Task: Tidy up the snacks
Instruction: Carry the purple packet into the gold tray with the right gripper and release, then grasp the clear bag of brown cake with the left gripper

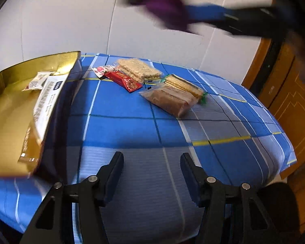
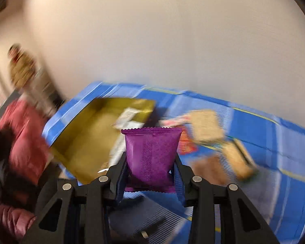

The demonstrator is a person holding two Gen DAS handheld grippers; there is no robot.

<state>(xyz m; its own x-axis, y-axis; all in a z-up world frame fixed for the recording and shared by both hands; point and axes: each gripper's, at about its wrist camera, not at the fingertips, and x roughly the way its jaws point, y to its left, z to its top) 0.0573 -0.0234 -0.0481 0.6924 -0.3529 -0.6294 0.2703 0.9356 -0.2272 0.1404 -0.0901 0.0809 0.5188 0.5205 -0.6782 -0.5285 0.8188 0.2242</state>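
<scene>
Clamped in the right gripper: a purple packet, standing upright between the closed jaws, long axis up the frame, both sealed ends toothed, foil glossy with a fine printed pattern. Seen in the right wrist view just beyond and left of this packet: the gold box, open at the top, walls shiny, a white wrapper lying inside near its far corner. Probably the next move: carrying the purple packet a little forward and left, over the box wall, then letting go. Empty and apart, with nothing between the jaws: the left gripper, low in the left wrist view, over the blue checked cloth. At the left edge of that view, the same gold box with a large white and gold bag leaning over its wall. In the middle of the cloth, well apart from the left jaws: a red packet, a small pink sweet, and three clear-wrapped biscuit packs, flat, rectangular, crumbly looking. Much blur in the right wrist view; small details there not certain.
</scene>
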